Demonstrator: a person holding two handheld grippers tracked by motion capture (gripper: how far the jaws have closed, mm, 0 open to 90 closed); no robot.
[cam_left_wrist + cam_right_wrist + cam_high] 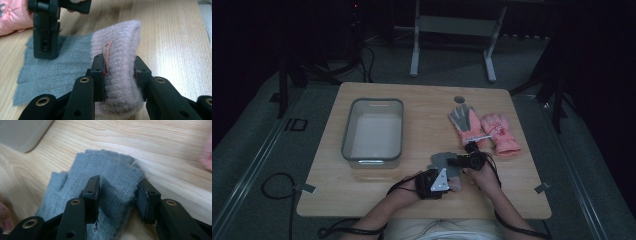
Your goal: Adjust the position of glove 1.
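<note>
On the bench [422, 107], near its front edge, lies a grey knit glove [100, 182] with a pink cuff [120, 62]. The left gripper [119, 72] has its jaws clamped on the raised pink cuff. The right gripper [117, 195] straddles the grey finger end, jaws pinching a fold of it.

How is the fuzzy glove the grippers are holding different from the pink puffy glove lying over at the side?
The knit glove is grey with a pale pink cuff; the padded glove is bright pink all over. The knit glove is thin and fingerless, the padded one thick with full fingers. The left gripper pinches the knit glove's cuff; the padded glove lies untouched. Both rest on the table.
</note>
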